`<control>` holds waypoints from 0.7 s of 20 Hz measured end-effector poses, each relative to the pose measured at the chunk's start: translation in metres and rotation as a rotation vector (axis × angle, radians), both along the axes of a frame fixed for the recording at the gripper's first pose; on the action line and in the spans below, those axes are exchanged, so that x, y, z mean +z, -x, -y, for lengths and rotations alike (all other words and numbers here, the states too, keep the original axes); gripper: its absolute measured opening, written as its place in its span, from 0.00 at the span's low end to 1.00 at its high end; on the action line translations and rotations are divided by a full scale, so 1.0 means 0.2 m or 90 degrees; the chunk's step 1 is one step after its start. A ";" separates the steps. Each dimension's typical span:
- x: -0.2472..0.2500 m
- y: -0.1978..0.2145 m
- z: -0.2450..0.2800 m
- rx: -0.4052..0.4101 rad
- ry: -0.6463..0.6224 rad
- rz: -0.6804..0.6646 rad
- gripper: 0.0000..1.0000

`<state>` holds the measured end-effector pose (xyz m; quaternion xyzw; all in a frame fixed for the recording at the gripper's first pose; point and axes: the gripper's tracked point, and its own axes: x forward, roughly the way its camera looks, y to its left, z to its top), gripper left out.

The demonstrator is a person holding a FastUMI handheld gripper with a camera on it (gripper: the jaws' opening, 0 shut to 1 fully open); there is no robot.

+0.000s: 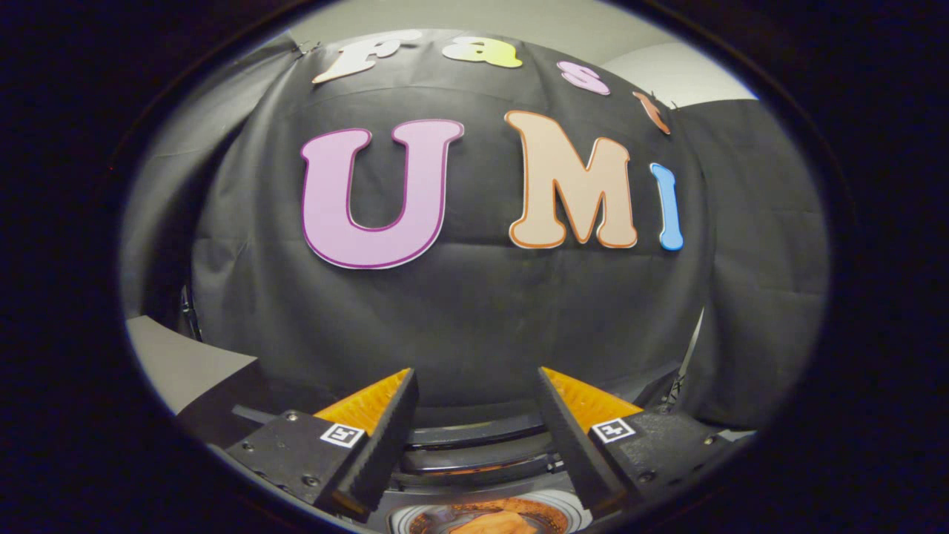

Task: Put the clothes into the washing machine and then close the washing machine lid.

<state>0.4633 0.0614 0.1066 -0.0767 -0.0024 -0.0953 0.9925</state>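
Between the two spread fingers of the gripper (pixel 474 415) nothing was held; the jaws stood wide apart and empty, aimed level at the booth's black cloth wall (pixel 474 326). Below the fingers, nearer the camera than their tips, sat the washing machine (pixel 474 445), its dark curved rim crossing the gap between them. Lower still, an orange garment (pixel 493 523) lay inside the round drum opening. Any reach for the lid probably called for tipping the gripper downward first.

Dim, even light; sharp centre, edges bulge.
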 end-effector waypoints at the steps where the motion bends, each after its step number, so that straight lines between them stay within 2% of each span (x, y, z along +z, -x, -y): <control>1: 0.00 0.00 0.00 0.003 0.001 0.005 0.96; 14: -0.01 0.07 0.01 0.050 -0.003 0.041 0.96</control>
